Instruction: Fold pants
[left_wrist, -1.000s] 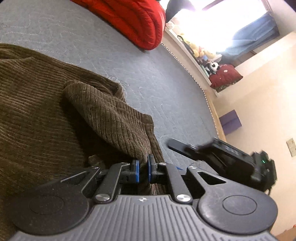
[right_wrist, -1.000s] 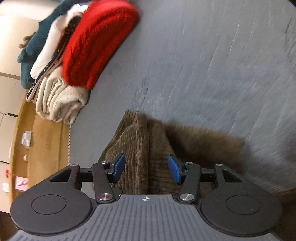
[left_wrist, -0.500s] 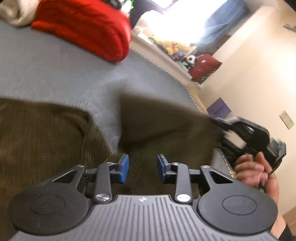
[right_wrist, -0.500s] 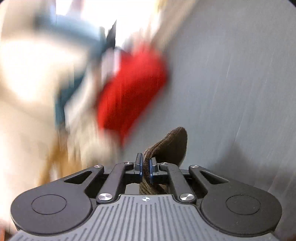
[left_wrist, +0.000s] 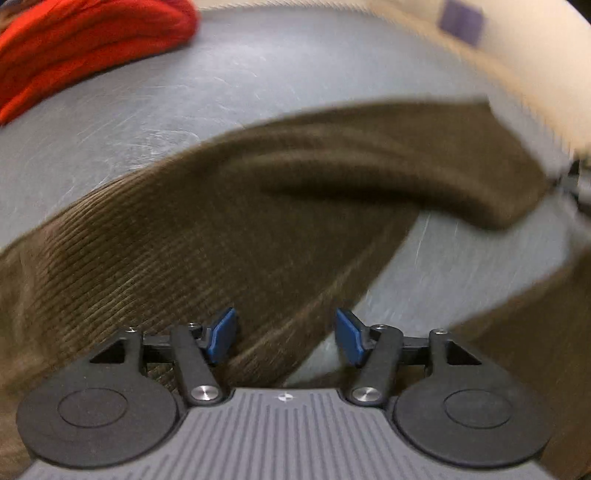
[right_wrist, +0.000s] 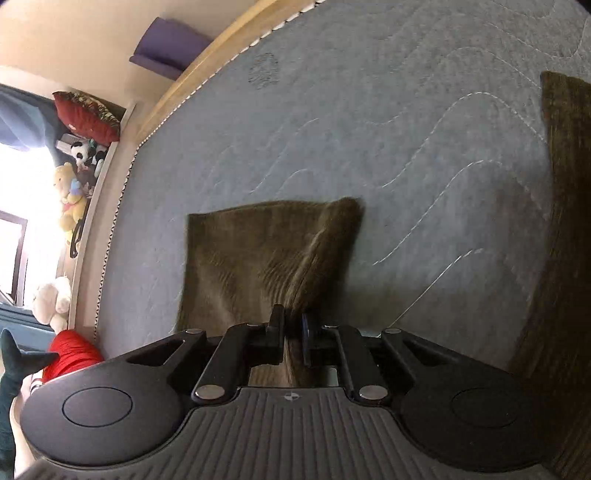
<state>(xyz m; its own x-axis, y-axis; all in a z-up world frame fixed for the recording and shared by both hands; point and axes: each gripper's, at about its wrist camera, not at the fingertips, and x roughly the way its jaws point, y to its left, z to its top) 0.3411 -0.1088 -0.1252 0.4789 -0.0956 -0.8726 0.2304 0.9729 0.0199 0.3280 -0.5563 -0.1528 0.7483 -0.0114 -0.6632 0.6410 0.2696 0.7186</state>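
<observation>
pants (right_wrist: 266, 254) — in right gripper (right_wrist: 293, 328)

Left wrist view looks forward over its own tool (left_wrist: 285, 334), close above the brown corduroy pants (left_wrist: 207, 236) on the grey quilted mattress (left_wrist: 258, 70); the frame is blurred. Right wrist view looks along its tool (right_wrist: 293, 334), low over the same mattress (right_wrist: 369, 129). Both views share pants (right_wrist: 266, 254), mattress and red folded garment (left_wrist: 74, 40).

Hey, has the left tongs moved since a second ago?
Yes. The left tongs, then shut on the brown pants, are open now, and the red blanket has slid from upper middle to upper left, so they turned right.
</observation>
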